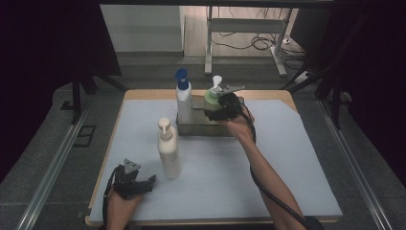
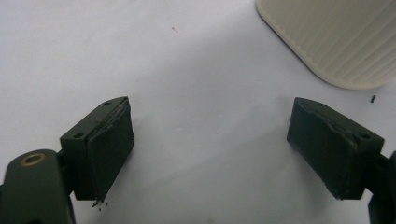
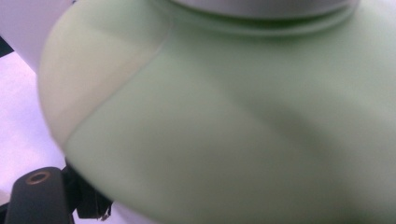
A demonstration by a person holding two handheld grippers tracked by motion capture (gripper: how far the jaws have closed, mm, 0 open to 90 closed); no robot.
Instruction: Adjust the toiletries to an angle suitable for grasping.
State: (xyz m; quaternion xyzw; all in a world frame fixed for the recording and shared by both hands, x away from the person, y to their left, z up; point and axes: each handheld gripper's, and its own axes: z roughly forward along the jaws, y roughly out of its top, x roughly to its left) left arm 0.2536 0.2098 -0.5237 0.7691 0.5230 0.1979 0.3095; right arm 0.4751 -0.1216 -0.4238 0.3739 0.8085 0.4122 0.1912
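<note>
— While clamped in the right gripper [image 1: 221,106], how is the green pump bottle [image 1: 211,98] oriented?
— It is held upright, white nozzle up, in the tray [image 1: 209,129].
— And the left gripper [image 1: 139,184]?
— Jaws are spread wide, empty.

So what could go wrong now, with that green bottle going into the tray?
1. The right gripper holds the green bottle close beside the blue-capped bottle in the tray; a sideways nudge might tip that neighbour.
2. The green bottle could catch the tray's rim and tilt as it is let go.
3. The left gripper, jaws open, rests near the cream bottle; a careless move could topple it.
</note>
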